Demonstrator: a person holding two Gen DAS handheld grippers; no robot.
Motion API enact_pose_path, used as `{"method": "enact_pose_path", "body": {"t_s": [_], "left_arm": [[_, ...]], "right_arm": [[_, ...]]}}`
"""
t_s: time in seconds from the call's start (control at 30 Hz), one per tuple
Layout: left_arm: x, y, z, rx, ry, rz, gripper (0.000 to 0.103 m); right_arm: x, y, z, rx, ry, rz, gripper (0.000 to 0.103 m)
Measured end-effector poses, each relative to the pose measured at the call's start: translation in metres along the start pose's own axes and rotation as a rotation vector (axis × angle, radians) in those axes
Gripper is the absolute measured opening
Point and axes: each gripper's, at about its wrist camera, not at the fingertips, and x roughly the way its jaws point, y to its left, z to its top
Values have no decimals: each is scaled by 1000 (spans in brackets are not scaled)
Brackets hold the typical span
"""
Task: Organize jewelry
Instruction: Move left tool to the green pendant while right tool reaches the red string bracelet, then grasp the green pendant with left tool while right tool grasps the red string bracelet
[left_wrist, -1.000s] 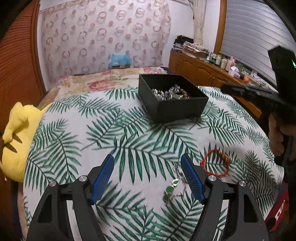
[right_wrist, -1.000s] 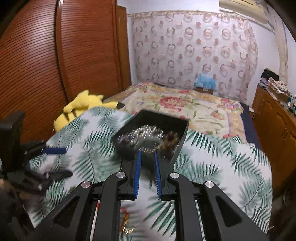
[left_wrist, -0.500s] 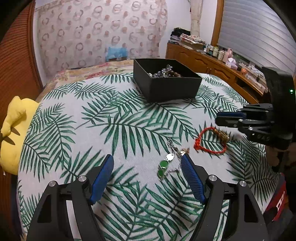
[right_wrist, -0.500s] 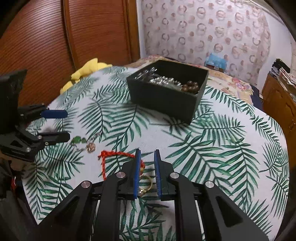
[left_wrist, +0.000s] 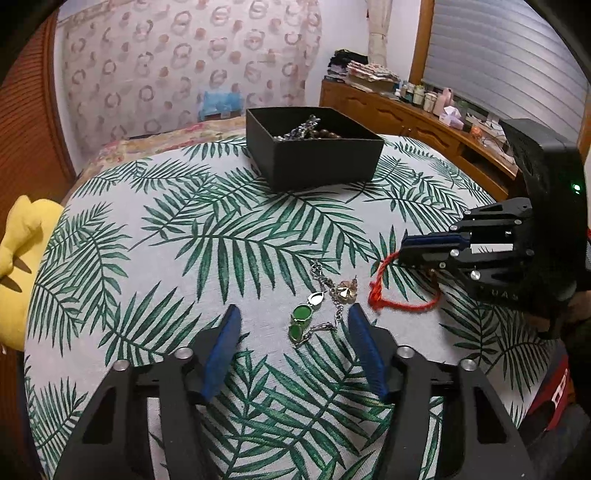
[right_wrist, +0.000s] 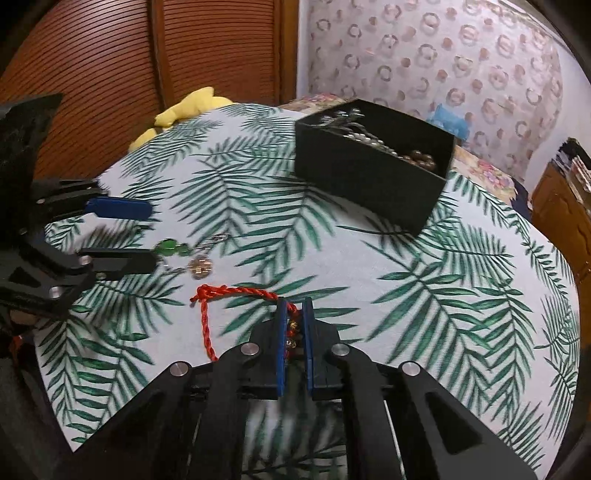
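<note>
A red cord bracelet (right_wrist: 229, 299) with gold beads lies on the leaf-print table; it also shows in the left wrist view (left_wrist: 399, 301). My right gripper (right_wrist: 294, 310) is shut on its beaded end (right_wrist: 291, 330); it also shows in the left wrist view (left_wrist: 406, 249). A silver chain with green stones (left_wrist: 306, 319) and a gold pendant (left_wrist: 341, 291) lies between the fingers of my left gripper (left_wrist: 291, 325), which is open and low over the table. A black box (left_wrist: 314, 147) with several jewelry pieces stands at the far side.
The round table (left_wrist: 184, 236) has a leaf-print cloth. A yellow plush toy (left_wrist: 18, 266) sits past its left edge. A wooden sideboard (left_wrist: 424, 122) with small items stands at the right. A wooden sliding door (right_wrist: 147, 74) is behind the table.
My right gripper has come down from the box to the red bracelet and closed on its beaded end. My left gripper has moved forward so the green-stone chain lies between its fingers.
</note>
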Motion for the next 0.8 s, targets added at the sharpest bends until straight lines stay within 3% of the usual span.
{"method": "enact_pose_path", "body": {"t_s": [0.17,0.53,0.67,0.8], "left_arm": [[4,0,2,6,9,-8,32],[9,-3,2,24,20,5,28],[11,-4,3,32,21,-2,11],[11,-4,3,35,16,-3,11]], "right_arm": [[-5,10,0,-9,-26,-10,9],[-52,-10,13,66,-174,-36,9],[-62,-18,15,91,-199,-38,9],[-67,-23,14,102,-211,-42,9]]}}
